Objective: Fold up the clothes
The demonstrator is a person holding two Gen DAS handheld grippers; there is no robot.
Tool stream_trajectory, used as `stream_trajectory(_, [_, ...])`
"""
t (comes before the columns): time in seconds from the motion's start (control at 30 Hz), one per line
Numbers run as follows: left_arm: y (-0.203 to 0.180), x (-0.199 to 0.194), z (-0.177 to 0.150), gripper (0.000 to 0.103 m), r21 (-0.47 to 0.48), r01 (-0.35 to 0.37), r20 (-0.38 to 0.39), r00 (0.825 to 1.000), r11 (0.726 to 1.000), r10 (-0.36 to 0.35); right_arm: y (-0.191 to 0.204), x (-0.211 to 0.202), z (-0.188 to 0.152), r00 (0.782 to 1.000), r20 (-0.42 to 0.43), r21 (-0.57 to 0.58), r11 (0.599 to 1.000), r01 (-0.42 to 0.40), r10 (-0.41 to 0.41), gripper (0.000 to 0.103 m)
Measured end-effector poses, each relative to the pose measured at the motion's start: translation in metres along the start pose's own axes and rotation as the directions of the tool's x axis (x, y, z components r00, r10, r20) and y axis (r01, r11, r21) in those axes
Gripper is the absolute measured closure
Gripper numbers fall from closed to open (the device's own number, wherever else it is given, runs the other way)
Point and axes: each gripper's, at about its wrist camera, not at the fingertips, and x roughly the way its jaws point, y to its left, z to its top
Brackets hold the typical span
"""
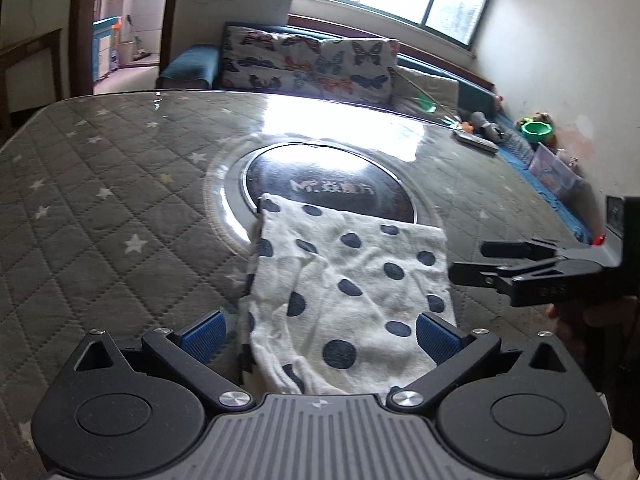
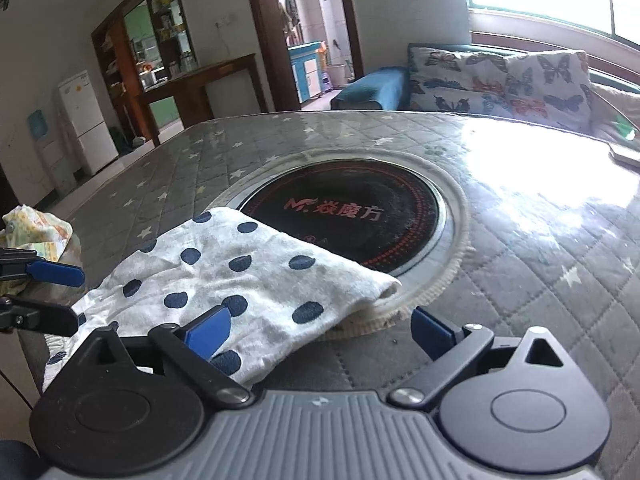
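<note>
A white garment with dark blue dots (image 1: 344,280) lies folded on the grey quilted table, its far edge over the round black cooktop (image 1: 332,184). My left gripper (image 1: 320,336) is open above the garment's near end, its blue pads on either side of the cloth, holding nothing. My right gripper (image 2: 320,330) is open and empty at the garment's (image 2: 240,276) right near edge; it also shows in the left wrist view (image 1: 472,260), to the right of the cloth. The left gripper shows at the left edge of the right wrist view (image 2: 60,292).
The cooktop (image 2: 352,216) is set into the star-patterned table cover (image 2: 560,280). A crumpled yellowish garment (image 2: 36,232) lies at the table's left edge. A sofa with butterfly cushions (image 1: 312,64) stands behind the table, with toys and a green bowl (image 1: 536,130) at right.
</note>
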Motion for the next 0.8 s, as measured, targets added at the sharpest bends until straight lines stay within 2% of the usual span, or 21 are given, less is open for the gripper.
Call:
stream_trajectory(0.27, [0.002, 0.003, -0.001, 0.000, -0.023, -0.071, -0.002, 0.997, 0.997, 0.071, -0.004, -0.009, -0.014, 1.000, 0.002, 0.057, 0.998, 0.024, -0.024, 0.003])
stream_trajectory(0.43, [0.005, 0.005, -0.001, 0.000, -0.064, -0.094, -0.005, 0.996, 0.994, 0.093, -0.004, -0.012, -0.022, 0.998, -0.004, 0.053, 0.997, 0.055, -0.055, 0.001])
stream_trajectory(0.57, [0.004, 0.008, -0.001, 0.000, -0.048, -0.131, -0.003, 0.991, 0.990, 0.131, -0.003, -0.011, -0.029, 0.997, -0.024, 0.046, 0.997, 0.069, -0.068, 0.000])
stream_trajectory(0.8, [0.010, 0.012, 0.000, 0.000, -0.084, -0.120, -0.007, 0.993, 0.989, 0.120, -0.007, -0.007, -0.038, 0.996, -0.050, 0.075, 0.994, 0.076, -0.073, 0.000])
